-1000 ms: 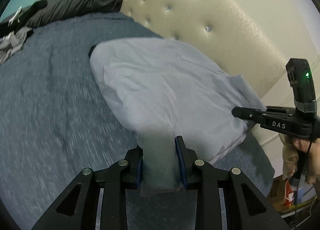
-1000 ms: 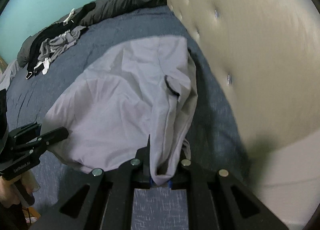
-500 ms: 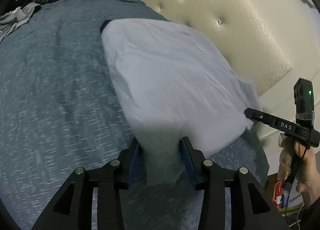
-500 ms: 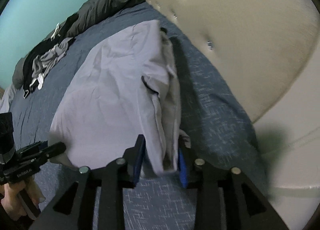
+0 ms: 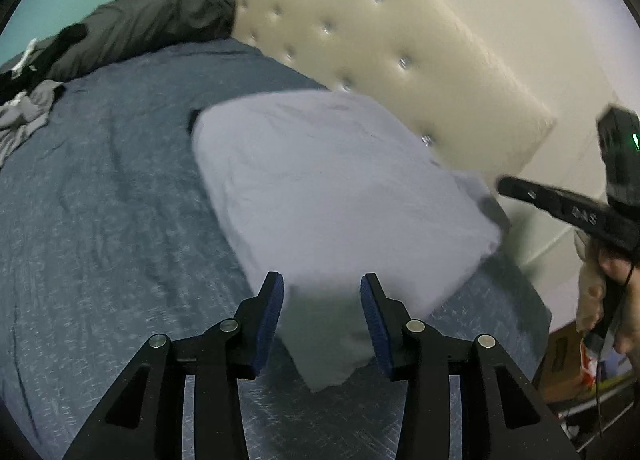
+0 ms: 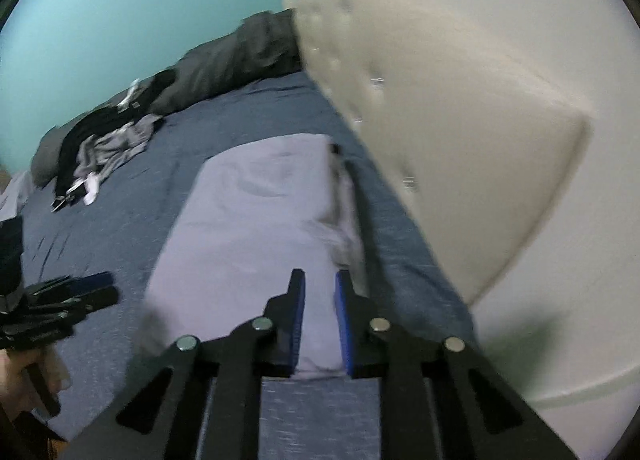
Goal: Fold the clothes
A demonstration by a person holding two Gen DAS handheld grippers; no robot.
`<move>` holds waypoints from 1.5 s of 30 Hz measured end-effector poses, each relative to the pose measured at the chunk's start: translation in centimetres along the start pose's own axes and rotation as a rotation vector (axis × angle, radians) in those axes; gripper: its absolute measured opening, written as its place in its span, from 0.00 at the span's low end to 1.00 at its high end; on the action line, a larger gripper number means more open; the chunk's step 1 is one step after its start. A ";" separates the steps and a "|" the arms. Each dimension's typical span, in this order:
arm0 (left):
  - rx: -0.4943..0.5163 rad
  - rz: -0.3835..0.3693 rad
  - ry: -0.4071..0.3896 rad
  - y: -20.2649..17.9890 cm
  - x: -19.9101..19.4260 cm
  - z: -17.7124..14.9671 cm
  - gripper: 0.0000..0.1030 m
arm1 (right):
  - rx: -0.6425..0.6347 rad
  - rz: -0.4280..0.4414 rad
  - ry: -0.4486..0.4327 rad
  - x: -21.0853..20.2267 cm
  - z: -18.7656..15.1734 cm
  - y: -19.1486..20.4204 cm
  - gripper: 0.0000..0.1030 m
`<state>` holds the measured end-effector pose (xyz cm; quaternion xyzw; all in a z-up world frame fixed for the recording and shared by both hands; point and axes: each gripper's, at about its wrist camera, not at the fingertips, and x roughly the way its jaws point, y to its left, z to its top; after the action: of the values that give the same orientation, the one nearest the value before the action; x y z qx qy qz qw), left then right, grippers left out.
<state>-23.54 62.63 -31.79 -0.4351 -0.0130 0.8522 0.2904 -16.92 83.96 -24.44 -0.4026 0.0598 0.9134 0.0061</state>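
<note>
Across the middle of both views lies the pale lavender garment (image 5: 332,188), already folded into a long panel on the blue-grey bed (image 5: 100,188), beside the cream tufted headboard (image 5: 400,60). It reads as thin, light cotton: limp, creased, no stiffness, so it should sag and slide wherever it is unsupported and will hold a fold only once laid flat. Corners and doubled edges look like the best places to take hold, both layers together, since a single layer would peel away.

The left tool (image 5: 322,320) stands half spread around the near corner; the cloth hangs between the blue pads without filling the gap, so I judge it loose. The right tool (image 6: 320,324) is closing, its pads narrow around the other near corner; blur hides whether they press yet.

Seen from the right wrist, the garment's long axis runs from the bottom centre of the frame up towards the upper middle, roughly parallel to the headboard, near end at the tools, far end pointing to the dark bedding (image 6: 240,56). A heap of other clothes (image 6: 100,152) waits at the left.
</note>
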 end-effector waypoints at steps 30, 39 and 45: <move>0.005 -0.011 0.101 1.5 5.7 -3.7 0.43 | 0.196 -0.023 0.067 5.9 -2.7 -2.3 0.00; 0.025 0.006 0.092 1.2 4.9 -3.5 0.44 | 0.267 -0.038 0.066 7.4 -4.4 -2.8 0.00; 0.020 0.022 0.054 0.7 2.2 -3.3 0.43 | 0.255 -0.038 0.005 3.5 -3.6 -2.1 0.00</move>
<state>-22.42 62.36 -35.66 -0.4553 0.0082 0.8433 0.2855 -16.55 85.46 -29.65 -0.4021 0.1679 0.8970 0.0746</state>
